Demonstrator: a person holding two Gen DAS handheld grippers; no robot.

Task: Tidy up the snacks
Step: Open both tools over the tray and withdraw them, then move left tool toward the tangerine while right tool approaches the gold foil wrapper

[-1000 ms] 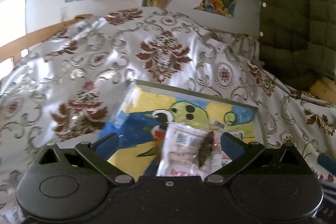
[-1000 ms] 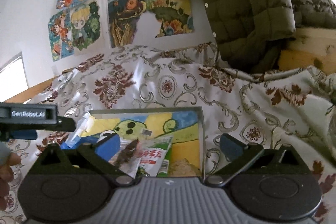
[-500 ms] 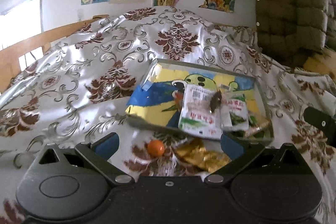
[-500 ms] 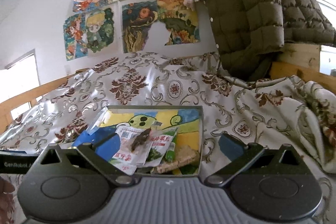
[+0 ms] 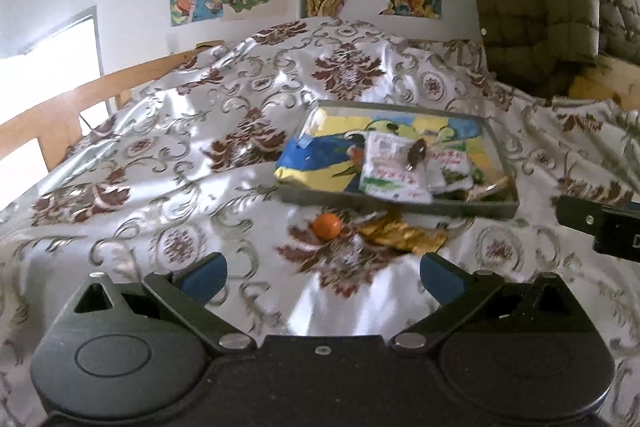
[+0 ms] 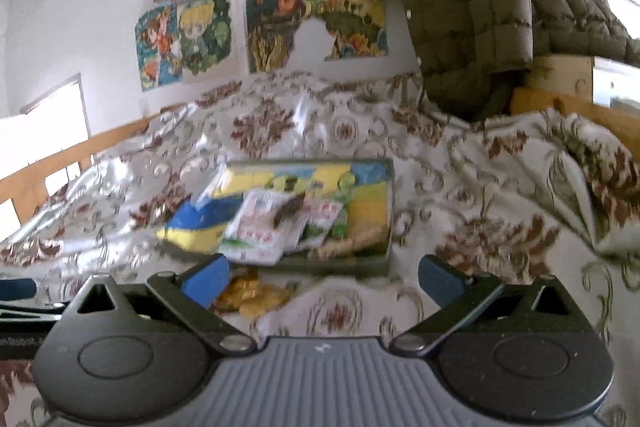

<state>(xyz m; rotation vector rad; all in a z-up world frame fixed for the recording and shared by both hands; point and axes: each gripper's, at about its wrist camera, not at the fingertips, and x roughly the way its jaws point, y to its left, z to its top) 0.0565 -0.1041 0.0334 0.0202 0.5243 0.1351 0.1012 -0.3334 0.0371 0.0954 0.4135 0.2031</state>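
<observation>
Snack packets [image 5: 394, 167] lie in the grey tray [image 5: 400, 205] on the patterned bedspread [image 5: 200, 155], a dark wrapped piece [image 5: 417, 151] on top of the white one. Just in front of the tray sit an orange ball [image 5: 327, 225] and a crumpled gold wrapper [image 5: 402, 235]. Both views have pulled back since a second ago, when the tray filled the foreground. The left gripper [image 5: 323, 277] and right gripper [image 6: 323, 277] are both spread wide and empty.

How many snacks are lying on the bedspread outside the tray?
2. A small orange round snack lies just in front of the tray, and a crinkled gold wrapper lies right beside it. More could be hidden behind the tray or the claws.
</observation>
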